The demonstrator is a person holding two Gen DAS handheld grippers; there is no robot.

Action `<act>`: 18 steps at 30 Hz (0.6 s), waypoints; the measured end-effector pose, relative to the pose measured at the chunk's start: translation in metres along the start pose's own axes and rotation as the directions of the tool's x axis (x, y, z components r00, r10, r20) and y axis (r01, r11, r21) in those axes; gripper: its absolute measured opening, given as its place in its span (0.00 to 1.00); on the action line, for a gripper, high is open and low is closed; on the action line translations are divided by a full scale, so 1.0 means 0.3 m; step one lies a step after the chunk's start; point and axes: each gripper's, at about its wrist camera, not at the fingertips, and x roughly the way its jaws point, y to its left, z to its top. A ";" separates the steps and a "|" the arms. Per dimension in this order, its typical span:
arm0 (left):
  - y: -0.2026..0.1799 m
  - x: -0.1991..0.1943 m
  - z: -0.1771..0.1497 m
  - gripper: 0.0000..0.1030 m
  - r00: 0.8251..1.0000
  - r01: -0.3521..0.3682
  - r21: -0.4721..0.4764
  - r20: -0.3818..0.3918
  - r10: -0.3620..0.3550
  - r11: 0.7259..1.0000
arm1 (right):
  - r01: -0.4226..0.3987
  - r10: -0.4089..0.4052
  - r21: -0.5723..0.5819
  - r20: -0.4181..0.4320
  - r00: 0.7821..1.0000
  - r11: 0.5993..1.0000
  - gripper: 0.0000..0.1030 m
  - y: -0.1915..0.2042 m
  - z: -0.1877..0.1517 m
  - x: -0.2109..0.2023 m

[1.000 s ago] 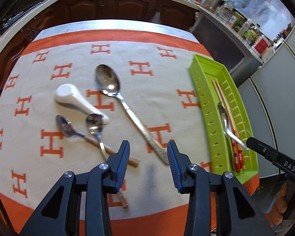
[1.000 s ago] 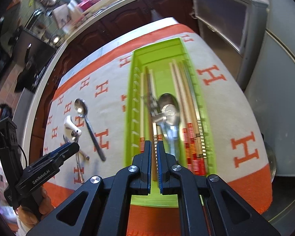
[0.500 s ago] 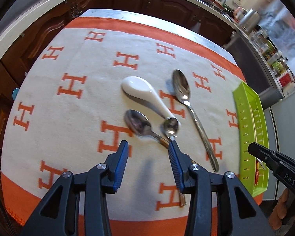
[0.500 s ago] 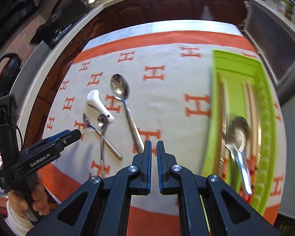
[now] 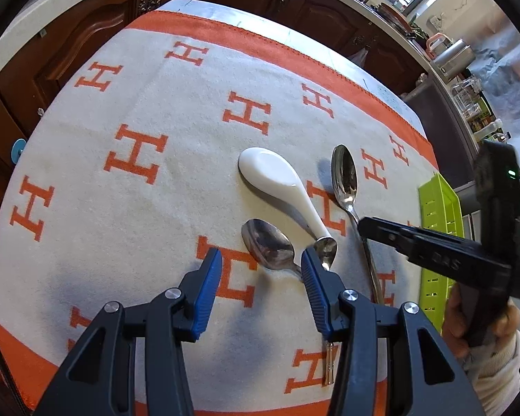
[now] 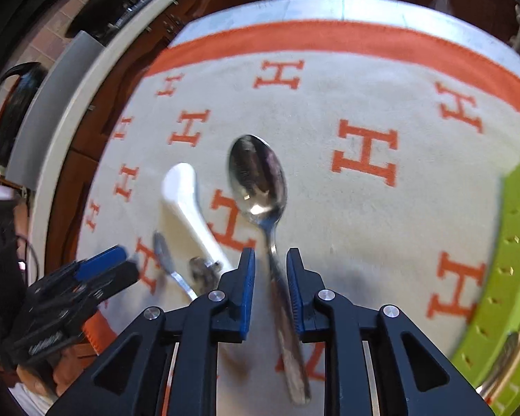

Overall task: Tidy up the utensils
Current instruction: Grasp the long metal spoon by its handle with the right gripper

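Observation:
On the cloth lie a white ceramic spoon (image 5: 280,187) (image 6: 187,204), a large metal spoon (image 5: 345,176) (image 6: 258,176) and two small metal spoons (image 5: 268,248) (image 5: 326,248) with crossed handles. My left gripper (image 5: 261,263) hovers over the left small spoon, whose bowl shows between the opening jaws, untouched. Over the large spoon's handle is my right gripper (image 6: 270,260) (image 5: 364,227), its jaws opening with the handle seen between them and a gap on both sides. The left gripper (image 6: 121,260) shows blurred at the lower left of the right wrist view.
A cream cloth (image 5: 138,190) with orange H marks covers the table. A green slotted tray (image 5: 440,239) (image 6: 509,260) at the right edge holds chopsticks and a spoon. Dark wooden cabinets and a cluttered counter surround the table. A person's hand (image 5: 482,326) grips the right gripper.
The right gripper swung left from above the green tray to above the large spoon's handle, and its jaws parted. The left gripper shifted left over the small spoons, with its jaws spread slightly wider.

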 end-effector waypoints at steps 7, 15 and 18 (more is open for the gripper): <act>0.031 0.002 -0.009 0.45 1.000 0.027 -0.025 -0.004 -0.027 0.999 | -0.017 0.014 -0.097 -0.032 0.999 0.995 0.19 0.022 0.016 0.033; 0.023 0.005 -0.008 0.45 0.999 0.046 -0.019 -0.003 -0.046 0.999 | 0.006 -0.013 -0.137 -0.050 0.999 0.991 0.07 0.053 0.017 0.044; 0.027 -0.002 -0.012 0.45 0.999 0.048 -0.019 0.001 -0.048 0.999 | 0.011 -0.017 -0.139 -0.041 0.999 0.990 0.07 0.069 0.013 0.042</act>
